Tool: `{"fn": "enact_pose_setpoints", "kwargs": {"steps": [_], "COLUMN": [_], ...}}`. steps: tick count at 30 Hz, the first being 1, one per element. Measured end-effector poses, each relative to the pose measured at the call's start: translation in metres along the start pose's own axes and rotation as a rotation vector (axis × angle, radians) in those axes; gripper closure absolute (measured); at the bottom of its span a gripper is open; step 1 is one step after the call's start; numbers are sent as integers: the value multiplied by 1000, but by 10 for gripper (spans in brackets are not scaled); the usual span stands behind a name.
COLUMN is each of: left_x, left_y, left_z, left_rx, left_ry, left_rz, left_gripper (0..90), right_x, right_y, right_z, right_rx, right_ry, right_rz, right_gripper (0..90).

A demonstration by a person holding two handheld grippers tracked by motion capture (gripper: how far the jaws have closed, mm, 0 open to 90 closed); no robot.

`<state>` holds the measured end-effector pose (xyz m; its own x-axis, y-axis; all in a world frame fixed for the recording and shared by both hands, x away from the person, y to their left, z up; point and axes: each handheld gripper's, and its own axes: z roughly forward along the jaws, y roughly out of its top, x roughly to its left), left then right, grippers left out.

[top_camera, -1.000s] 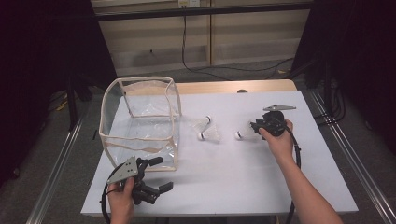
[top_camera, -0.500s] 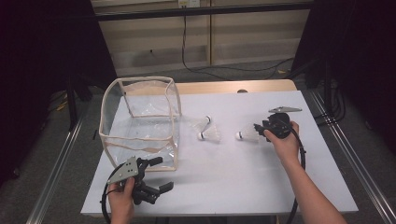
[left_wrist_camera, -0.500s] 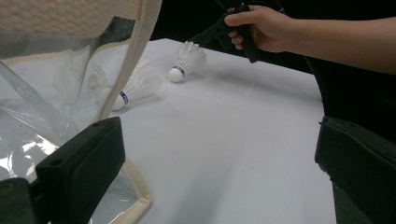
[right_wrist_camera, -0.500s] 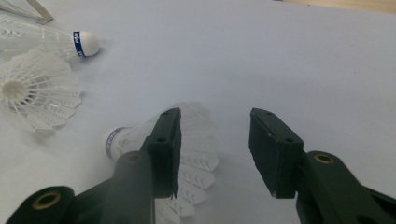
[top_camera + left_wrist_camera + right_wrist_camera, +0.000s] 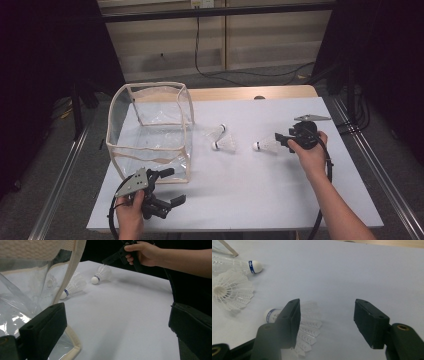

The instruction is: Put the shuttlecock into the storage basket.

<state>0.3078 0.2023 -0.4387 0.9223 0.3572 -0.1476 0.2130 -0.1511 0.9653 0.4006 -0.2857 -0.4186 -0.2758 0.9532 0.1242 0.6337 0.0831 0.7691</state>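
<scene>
White tabletop (image 5: 250, 175) (wooden far edge (image 5: 235, 93)) amid dark room.

open jaws, shuttlecock (image 5: 308, 325) behind left one

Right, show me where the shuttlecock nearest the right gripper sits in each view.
High view: the shuttlecock lies on the white table, just left of the right gripper.
Left gripper view: upper middle, cork toward the camera, below the right gripper.
Right gripper view: bottom, left of middle, partly behind the left-hand jaw.
Shared landmark: the pair of shuttlecocks by the clear bag.
</scene>
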Motion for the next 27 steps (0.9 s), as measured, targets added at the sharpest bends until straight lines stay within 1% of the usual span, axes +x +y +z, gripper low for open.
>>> {"fn": "enact_pose_setpoints", "kwargs": {"steps": [7,11,15,17,18,22,27], "left_x": [-1,-1,-1,-1,-1,-1,-2], "left_y": [0,0,0,1,1,0,0], "left_z": [0,0,0,-1,-1,0,1], "left_rx": [1,-1,-4,-5,-6,-1,4], "left_ry": [1,2,1,3,3,2,-3], "left_rz": [2,1,-2,0,0,-4,2], "left_gripper": [18,18,18,18,18,18,18], "right_x": [-3,-2,0,1,2,6,12], "right_y": [0,0,2,3,3,5,5], "right_z": [-6,-8,-10,-12,-13,-14,-15], "right_rx": [-6,-9,-17,-26,-27,-20,-2], "right_ry": [-6,3,-1,-3,-3,17,43], "right_rz": [16,27,24,21,14,10,1], "right_gripper": [294,260,226,223,218,198,170]}}
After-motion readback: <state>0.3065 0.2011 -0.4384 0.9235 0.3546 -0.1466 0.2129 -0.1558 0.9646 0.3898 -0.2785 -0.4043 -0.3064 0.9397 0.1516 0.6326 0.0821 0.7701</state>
